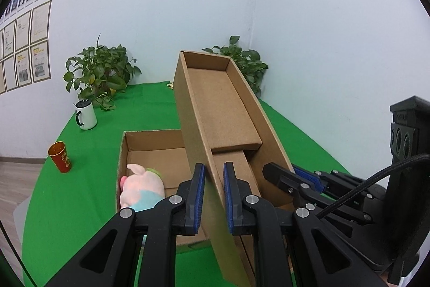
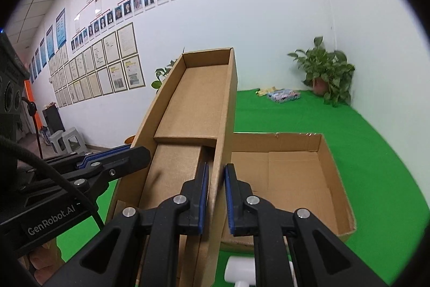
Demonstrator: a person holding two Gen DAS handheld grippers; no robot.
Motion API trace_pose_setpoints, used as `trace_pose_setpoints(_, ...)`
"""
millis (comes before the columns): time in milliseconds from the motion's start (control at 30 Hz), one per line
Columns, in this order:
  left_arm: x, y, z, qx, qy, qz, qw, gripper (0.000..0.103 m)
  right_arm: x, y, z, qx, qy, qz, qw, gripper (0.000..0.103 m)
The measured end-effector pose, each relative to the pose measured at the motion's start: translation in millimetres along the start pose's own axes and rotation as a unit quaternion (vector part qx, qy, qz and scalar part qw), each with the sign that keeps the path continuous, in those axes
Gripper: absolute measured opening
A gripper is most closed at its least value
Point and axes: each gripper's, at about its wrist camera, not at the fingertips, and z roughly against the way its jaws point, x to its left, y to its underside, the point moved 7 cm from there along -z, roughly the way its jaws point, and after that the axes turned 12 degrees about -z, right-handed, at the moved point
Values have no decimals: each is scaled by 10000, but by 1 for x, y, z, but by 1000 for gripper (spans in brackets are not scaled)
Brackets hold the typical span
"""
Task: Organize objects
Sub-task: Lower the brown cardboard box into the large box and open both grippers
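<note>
A long cardboard box lid is held tilted above an open cardboard box on the green table. My left gripper is shut on the lid's left wall. My right gripper is shut on the lid's right wall; it also shows in the left wrist view. A pink plush pig lies in the open box at its left side. The open box's right part shows bare cardboard.
A white mug and a red cup stand on the green cloth at the left. Potted plants stand by the wall. Small packets lie at the far edge. A white object lies near the box.
</note>
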Motion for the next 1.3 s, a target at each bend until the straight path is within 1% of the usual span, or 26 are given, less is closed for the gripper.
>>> trace_pose_setpoints(100,10,-7,-22,125,-33,23,9999,10,-4,0,-17,65,52,-21,10000,11)
trace_pose_setpoints(200,16,-6,-48,253,-1,-2,9997,9,-9,-1,-31,65,125,-28,9999,11)
trace_pose_setpoints(267,22,-3,-66,338,-25,-38,9994,9,-14,-1,-46,152,123,-86,9998,11)
trace_pose_setpoints(400,39,8,-104,578,16,85,9983,9,-21,1,-73,344,131,-132,9992,11)
trace_pose_setpoints(500,49,24,-131,817,-105,48,9966,9,-26,11,-97,504,116,-181,9985,11)
trace_pose_setpoints(600,59,43,-162,1135,-208,46,9933,9,-33,25,-121,621,78,-260,9977,11)
trace_pose_setpoints(733,75,77,-203,1619,-206,96,9865,9,-41,43,-151,919,166,-480,9945,10)
trace_pose_setpoints(833,83,94,-230,1849,-161,128,9825,8,-49,55,-164,1063,238,-556,9925,10)
trace_pose_setpoints(933,85,110,-248,2069,-241,134,9780,8,-58,67,-178,1348,236,-722,9880,10)
trace_pose_setpoints(1000,85,120,-255,2218,-318,103,9745,8,-59,77,-184,1596,330,-762,9837,10)
trace_pose_setpoints(1033,84,124,-256,2250,-347,55,9737,8,-59,78,-185,1644,360,-780,9826,10)
trace_pose_setpoints(1100,84,126,-257,2238,-403,-11,9738,8,-58,79,-187,1720,366,-735,9817,10)
trace_pose_setpoints(1233,84,127,-252,2264,-397,74,9732,9,-58,87,-192,1993,384,-734,9764,10)
trace_pose_setpoints(1300,85,126,-246,2235,-367,126,9739,9,-57,88,-191,2026,434,-612,9764,10)
